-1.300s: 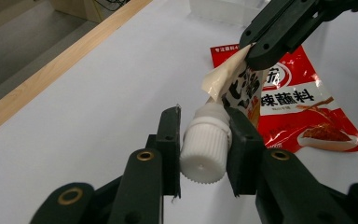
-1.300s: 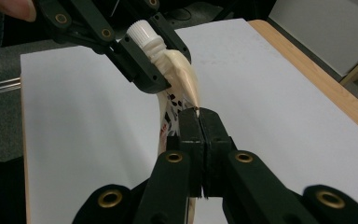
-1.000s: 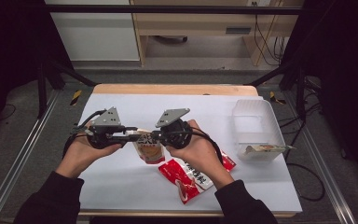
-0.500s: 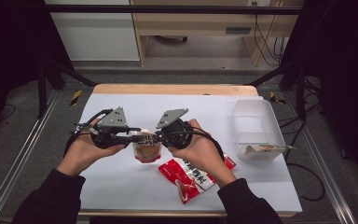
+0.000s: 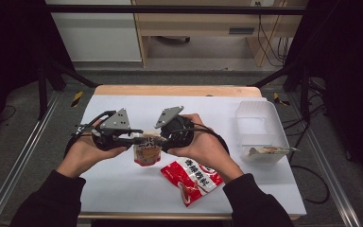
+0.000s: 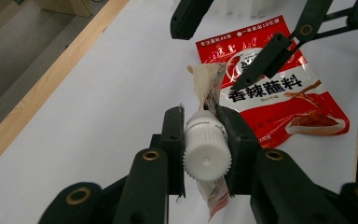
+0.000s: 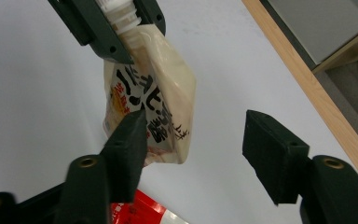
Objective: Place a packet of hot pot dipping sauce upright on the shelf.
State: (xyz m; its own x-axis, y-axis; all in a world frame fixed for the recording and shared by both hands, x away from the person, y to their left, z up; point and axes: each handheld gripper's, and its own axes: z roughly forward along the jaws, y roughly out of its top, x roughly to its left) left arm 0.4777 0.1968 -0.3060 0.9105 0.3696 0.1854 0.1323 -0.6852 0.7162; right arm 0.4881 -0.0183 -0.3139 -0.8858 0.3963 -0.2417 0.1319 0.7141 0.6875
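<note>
On my feed a flat red foil sachet with white lettering (image 5: 191, 179) lies on the white table top (image 5: 123, 189), near the front edge and a little right of centre. A clear plastic rectangular bin (image 5: 260, 113) stands well apart at the right side, with a pale printed packet (image 5: 269, 151) resting in its near end and poking over the rim. A light wooden strip (image 5: 175, 90) edges the table's far side. Silver metal rails (image 5: 19, 161) flank it, and black cables (image 5: 312, 189) trail on the grey floor.
</note>
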